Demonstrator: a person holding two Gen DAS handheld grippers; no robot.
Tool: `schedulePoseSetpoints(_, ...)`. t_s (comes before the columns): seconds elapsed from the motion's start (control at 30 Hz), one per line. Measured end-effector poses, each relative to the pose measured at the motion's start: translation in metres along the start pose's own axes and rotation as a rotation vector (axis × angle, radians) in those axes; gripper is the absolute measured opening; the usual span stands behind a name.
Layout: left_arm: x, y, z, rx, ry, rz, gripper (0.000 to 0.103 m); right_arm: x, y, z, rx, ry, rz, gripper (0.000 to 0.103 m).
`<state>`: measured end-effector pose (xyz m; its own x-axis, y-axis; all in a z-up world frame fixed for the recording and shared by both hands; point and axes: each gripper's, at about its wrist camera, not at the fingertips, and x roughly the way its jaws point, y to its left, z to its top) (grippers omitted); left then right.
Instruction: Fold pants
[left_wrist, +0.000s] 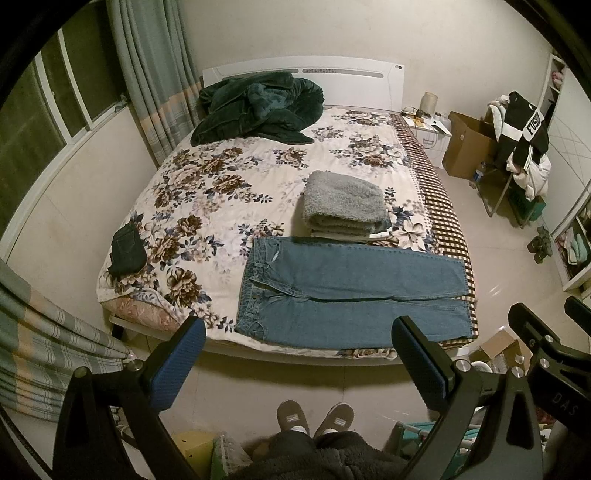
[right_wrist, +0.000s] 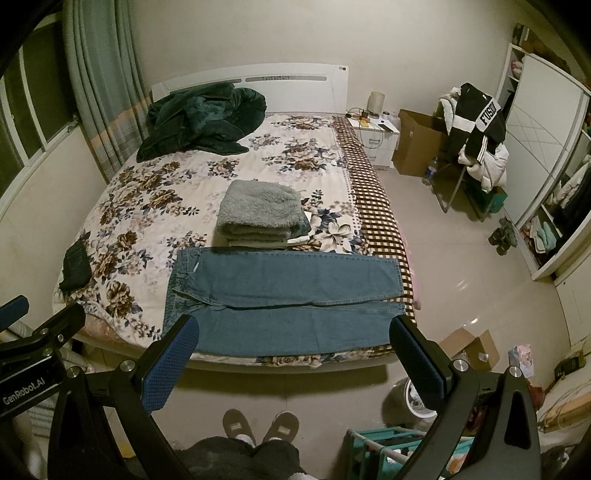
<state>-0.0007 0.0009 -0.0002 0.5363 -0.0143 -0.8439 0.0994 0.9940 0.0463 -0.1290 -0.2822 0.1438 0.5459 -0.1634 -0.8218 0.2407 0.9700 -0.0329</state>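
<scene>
Blue jeans (left_wrist: 347, 291) lie flat along the near edge of the bed (left_wrist: 229, 177), waistband to the left, legs side by side pointing right. They also show in the right wrist view (right_wrist: 284, 295). My left gripper (left_wrist: 299, 362) is open and empty, held above the floor in front of the bed, short of the jeans. My right gripper (right_wrist: 291, 362) is open and empty too, at about the same height, beside the left one. Neither touches the jeans.
A folded grey fleece stack (left_wrist: 345, 205) sits just behind the jeans. A dark folded garment (left_wrist: 127, 251) lies at the bed's left edge, a green blanket (left_wrist: 258, 107) at the headboard. Cardboard boxes (left_wrist: 469, 146), a clothes-laden chair (left_wrist: 524, 147), a teal rack (right_wrist: 391, 450) and slippered feet (left_wrist: 314, 417) occupy the floor.
</scene>
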Motion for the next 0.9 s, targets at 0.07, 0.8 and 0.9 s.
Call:
schedulePoseSetpoints(0.07, 0.0, 0.0, 0.0, 0.0, -0.001, 0.001, 0.103, -0.001, -0.002, -0.001, -0.001, -0.001, 0.0, 0.103)
schedulePoseSetpoints(0.8, 0.017, -0.005, 0.009, -0.016, -0.039, 0.054, 0.103, 0.023, 0.012, -0.005, 0.023, 0.023, -0.005, 0.103)
schedulePoseSetpoints(0.9, 0.037, -0.006, 0.022, -0.046, -0.059, 0.106, 0.103, 0.065, -0.001, 0.001, 0.047, 0.036, -0.027, 0.103)
